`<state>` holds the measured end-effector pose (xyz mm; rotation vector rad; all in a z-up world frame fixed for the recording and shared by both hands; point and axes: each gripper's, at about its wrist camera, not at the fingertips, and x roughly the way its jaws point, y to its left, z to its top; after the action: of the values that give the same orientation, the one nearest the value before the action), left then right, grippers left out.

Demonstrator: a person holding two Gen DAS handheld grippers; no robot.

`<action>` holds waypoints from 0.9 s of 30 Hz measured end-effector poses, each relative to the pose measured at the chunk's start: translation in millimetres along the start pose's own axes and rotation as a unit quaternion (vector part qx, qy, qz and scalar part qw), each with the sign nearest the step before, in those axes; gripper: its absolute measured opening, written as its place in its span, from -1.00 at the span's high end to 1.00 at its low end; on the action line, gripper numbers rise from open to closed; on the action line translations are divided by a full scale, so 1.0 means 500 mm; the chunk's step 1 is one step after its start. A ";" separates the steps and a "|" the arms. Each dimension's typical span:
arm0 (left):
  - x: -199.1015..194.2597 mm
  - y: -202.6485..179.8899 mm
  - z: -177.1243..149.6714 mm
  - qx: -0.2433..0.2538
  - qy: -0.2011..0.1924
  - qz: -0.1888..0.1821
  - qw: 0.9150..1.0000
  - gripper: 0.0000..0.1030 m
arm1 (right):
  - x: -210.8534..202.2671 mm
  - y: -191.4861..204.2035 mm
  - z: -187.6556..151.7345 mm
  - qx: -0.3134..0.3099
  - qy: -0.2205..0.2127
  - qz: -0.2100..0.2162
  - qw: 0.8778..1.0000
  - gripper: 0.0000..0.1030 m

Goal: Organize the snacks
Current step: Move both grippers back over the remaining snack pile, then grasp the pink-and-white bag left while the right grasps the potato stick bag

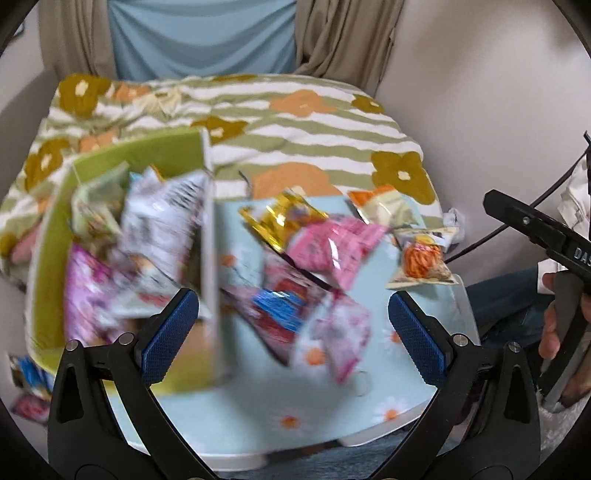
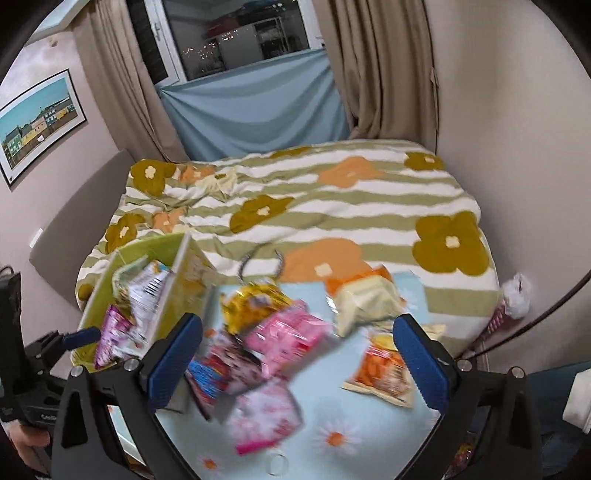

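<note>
A green box (image 1: 48,266) (image 2: 147,251) sits at the left of a light-blue floral table (image 1: 295,417) (image 2: 369,443) and holds several snack packets. Loose on the table lie a bright pink packet (image 1: 332,247) (image 2: 288,336), a gold packet (image 1: 280,218) (image 2: 251,302), a red and blue packet (image 1: 277,314) (image 2: 221,369), a pale pink packet (image 1: 347,332) (image 2: 262,417), an orange-snack packet (image 1: 421,262) (image 2: 380,369) and a cream packet (image 1: 384,206) (image 2: 365,299). My left gripper (image 1: 291,328) hovers open above the box edge and packets. My right gripper (image 2: 295,365) hangs open over the loose pile. Both views are blurred.
Behind the table lies a bed with a striped, flowered cover (image 1: 295,129) (image 2: 332,206). Curtains (image 2: 380,66) and a window (image 2: 236,33) stand beyond it. A crumpled wrapper (image 2: 517,295) rests at the bed's right edge. A hand (image 1: 554,328) grips the other tool at the right.
</note>
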<state>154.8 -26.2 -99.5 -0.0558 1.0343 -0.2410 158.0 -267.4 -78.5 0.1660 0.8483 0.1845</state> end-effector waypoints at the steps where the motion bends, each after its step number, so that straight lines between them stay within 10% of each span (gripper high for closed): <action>1: 0.013 -0.019 -0.011 -0.005 0.005 0.006 1.000 -1.00 | 0.005 -0.021 -0.005 0.000 0.006 0.000 1.000 -1.00; 23: 0.336 -0.173 -0.152 -0.100 0.038 0.133 0.985 -1.00 | 0.230 -0.229 -0.118 -0.008 0.111 0.022 0.994 -1.00; 27: 0.381 -0.171 -0.152 -0.109 0.059 0.142 0.982 -0.75 | 0.251 -0.233 -0.123 -0.009 0.118 0.026 0.993 -1.00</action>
<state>167.8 -147.1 -285.4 -0.0915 1.1700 0.1313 203.8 -347.7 -235.5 0.1505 1.0786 0.2641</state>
